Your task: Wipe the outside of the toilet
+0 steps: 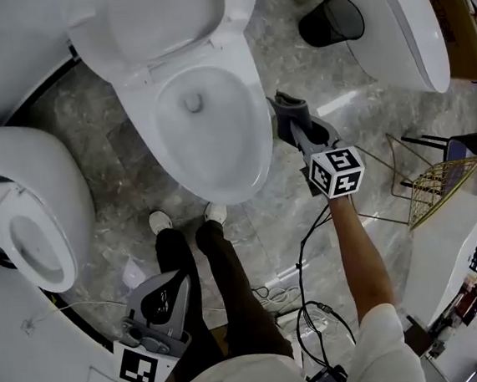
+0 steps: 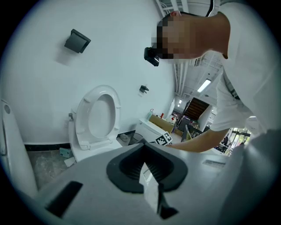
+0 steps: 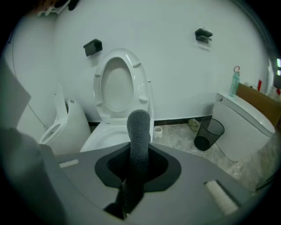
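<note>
While cloth (image 3: 138, 132) sits clamped, overhead beside toilet (image 1: 252, 101).

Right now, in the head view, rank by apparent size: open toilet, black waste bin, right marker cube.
1. open toilet
2 or 3. black waste bin and right marker cube look alike; the cube is nearer the camera, so unranked.

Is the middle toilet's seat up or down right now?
Up. The seat stands raised against the wall, and the bowl lies open below it.
</note>
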